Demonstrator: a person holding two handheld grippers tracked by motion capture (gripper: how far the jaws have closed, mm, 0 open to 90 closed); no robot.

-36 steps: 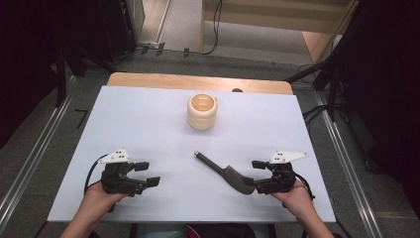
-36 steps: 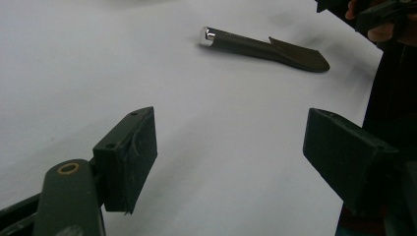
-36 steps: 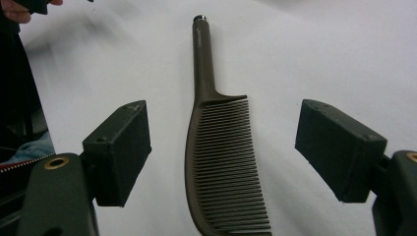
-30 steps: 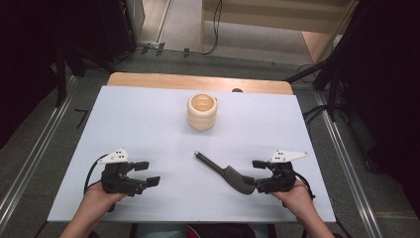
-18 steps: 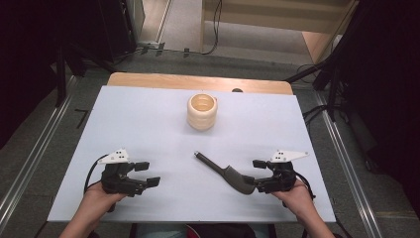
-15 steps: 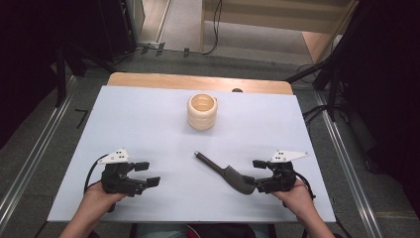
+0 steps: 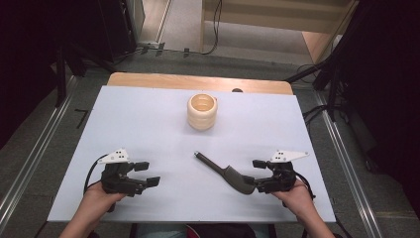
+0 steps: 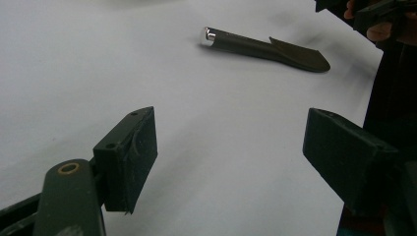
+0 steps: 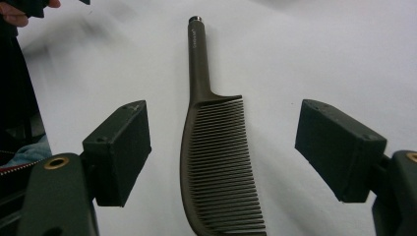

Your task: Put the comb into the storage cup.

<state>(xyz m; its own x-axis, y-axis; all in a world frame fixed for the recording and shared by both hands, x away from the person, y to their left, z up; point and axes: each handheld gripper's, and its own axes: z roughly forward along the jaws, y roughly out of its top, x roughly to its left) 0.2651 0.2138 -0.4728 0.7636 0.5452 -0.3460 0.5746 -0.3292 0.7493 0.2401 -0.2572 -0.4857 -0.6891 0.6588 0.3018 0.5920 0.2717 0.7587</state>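
Note:
A dark comb with a long thin handle lies flat on the white table, handle pointing far-left. My right gripper is open at the near right. In the right gripper view the comb's toothed end lies between the spread jaws of my right gripper, touching neither. My left gripper rests open at the near left with nothing in it. The left gripper view shows my left gripper open, with the comb farther off. A cream ribbed cup stands upright at the far centre.
A wooden strip runs along the table's far edge. Metal rails and cables lie on the floor on both sides. The other hand and its gripper appear at the top right of the left gripper view.

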